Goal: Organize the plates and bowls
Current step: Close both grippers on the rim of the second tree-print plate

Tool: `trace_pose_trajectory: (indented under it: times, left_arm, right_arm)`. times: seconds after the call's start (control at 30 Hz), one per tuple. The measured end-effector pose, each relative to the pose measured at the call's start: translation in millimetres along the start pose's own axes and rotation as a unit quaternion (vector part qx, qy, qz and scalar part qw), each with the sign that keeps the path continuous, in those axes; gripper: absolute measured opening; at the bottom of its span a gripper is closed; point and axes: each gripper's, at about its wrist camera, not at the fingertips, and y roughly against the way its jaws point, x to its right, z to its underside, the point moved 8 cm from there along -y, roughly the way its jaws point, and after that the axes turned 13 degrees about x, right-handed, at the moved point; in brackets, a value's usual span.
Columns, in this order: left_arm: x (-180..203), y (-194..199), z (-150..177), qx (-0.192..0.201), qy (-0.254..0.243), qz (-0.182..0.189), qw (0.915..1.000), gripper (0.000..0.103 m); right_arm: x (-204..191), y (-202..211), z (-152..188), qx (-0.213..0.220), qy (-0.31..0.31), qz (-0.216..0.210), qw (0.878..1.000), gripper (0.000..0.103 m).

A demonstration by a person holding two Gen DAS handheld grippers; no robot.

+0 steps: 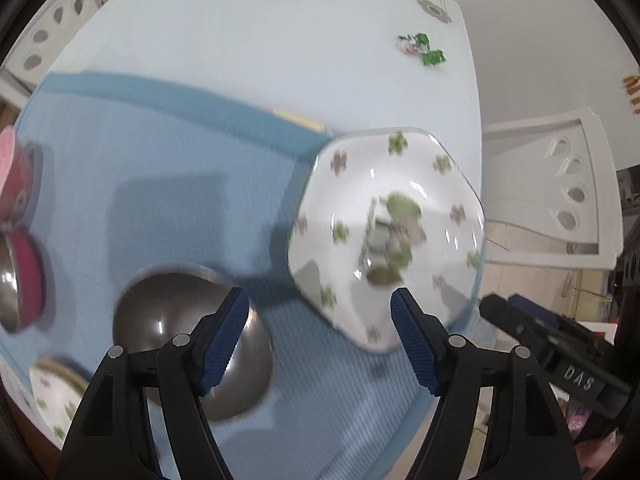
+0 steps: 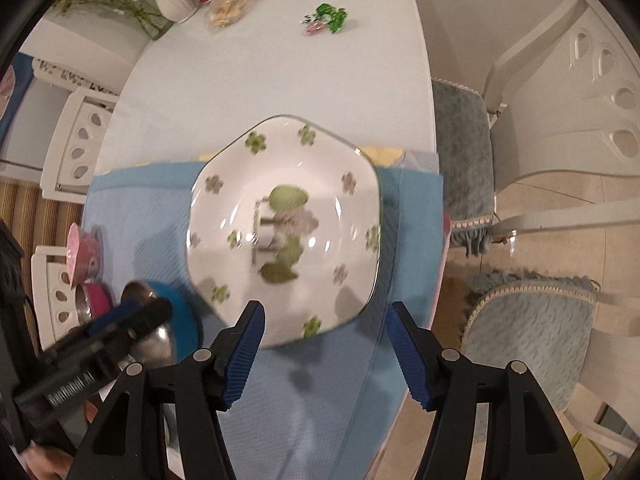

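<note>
On the blue mat, toward the table's near right corner, lies the flowered plate — a hexagon-edged, glazed dish with a shallow well, flat on the cloth. In the right wrist view it sits dead ahead at twelve o'clock; in the left wrist view it is off at about two o'clock.

The right gripper hangs just above the plate's near rim with its jaws apart and nothing between them. The left gripper is likewise spread and empty, over the mat between the plate and a steel bowl at its nine o'clock.

The plate looks ceramic: stiff, fairly heavy, breakable and slick with glaze. I would take it by the raised rim at the near edge, one pad over and one under, since the well offers no purchase; lying flat on the cloth, the underside may be hard to get under.

Much is unclear — both views are smeared by motion, so the painted centre motif cannot be read. Pink cups and a blue-sided bowl at nine o'clock are partly hidden behind the other gripper's body. A second patterned dish is cut off at the left view's seven o'clock edge.
</note>
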Motion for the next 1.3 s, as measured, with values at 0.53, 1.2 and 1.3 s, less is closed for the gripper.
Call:
trace_pose_trajectory:
  times: [0.53,1.2,1.3]
  left_arm:
    - [-6.6,-78.9,-23.7,-0.037,-0.028,-0.018,0.9988,0.072]
    - [15.7,-114.0,-34.7,-0.024,-0.055,-0.003,0.9982,0.038]
    - [18.3,-113.8,-33.5,-0.019,-0.063,-0.001,0.9978,0.037]
  right_arm:
    - [22.6,-57.4,-35.5,0.007,-0.042,-0.017,0.999,0.061]
    - [13.7,-86.5,-42.8,0.008,-0.026,-0.047,0.999,0.042]
    - [12.0,-85.7,-42.9,0.011,-0.008,-0.044,0.999,0.042]
